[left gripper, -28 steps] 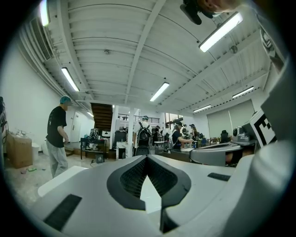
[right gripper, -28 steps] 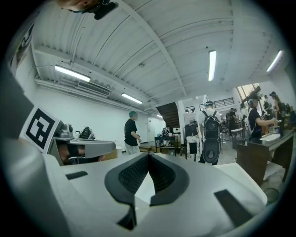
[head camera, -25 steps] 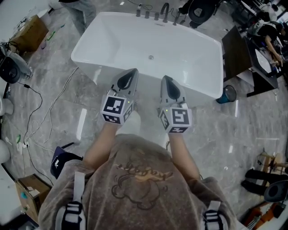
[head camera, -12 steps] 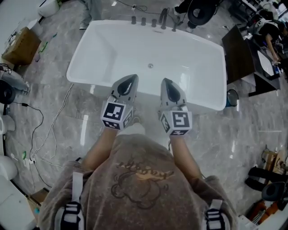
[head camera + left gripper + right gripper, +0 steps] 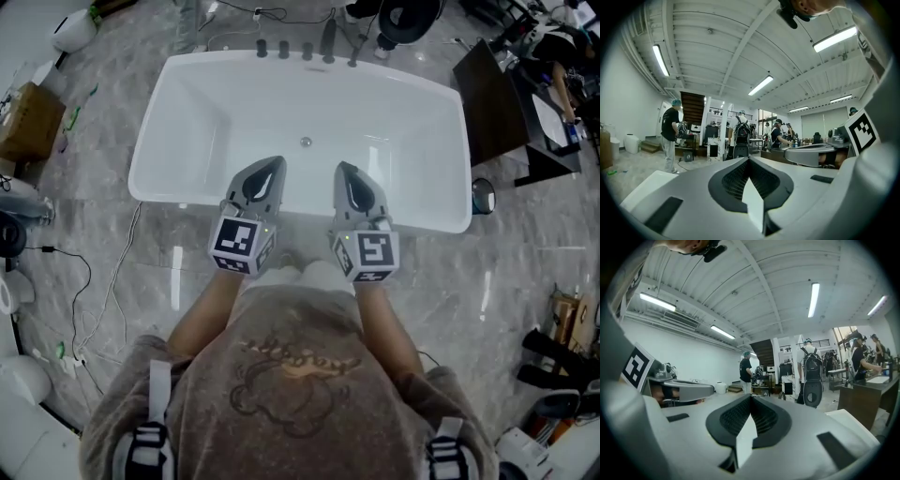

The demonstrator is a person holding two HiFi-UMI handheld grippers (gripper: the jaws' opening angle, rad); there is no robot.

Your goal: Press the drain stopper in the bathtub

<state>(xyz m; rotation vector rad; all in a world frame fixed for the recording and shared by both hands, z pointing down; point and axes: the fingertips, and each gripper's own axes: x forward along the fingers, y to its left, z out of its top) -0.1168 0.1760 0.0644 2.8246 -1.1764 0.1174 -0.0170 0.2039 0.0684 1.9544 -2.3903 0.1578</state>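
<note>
Over the near rim of the bathtub (image 5: 431, 217), left gripper (image 5: 277, 162) and right gripper (image 5: 343, 166) hang, jaws pressed together and empty, short of the drain stopper (image 5: 306, 142).

Bright, even | ceiling tubes (image 5: 761, 85) overhead | floor (image 5: 178, 258) glare streaks | gripper views fisheye, dark-cornered

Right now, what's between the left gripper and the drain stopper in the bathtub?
Only bare white bathtub surface. In the head view the left gripper hangs over the tub's near side and the drain stopper lies beyond its tip.
</note>
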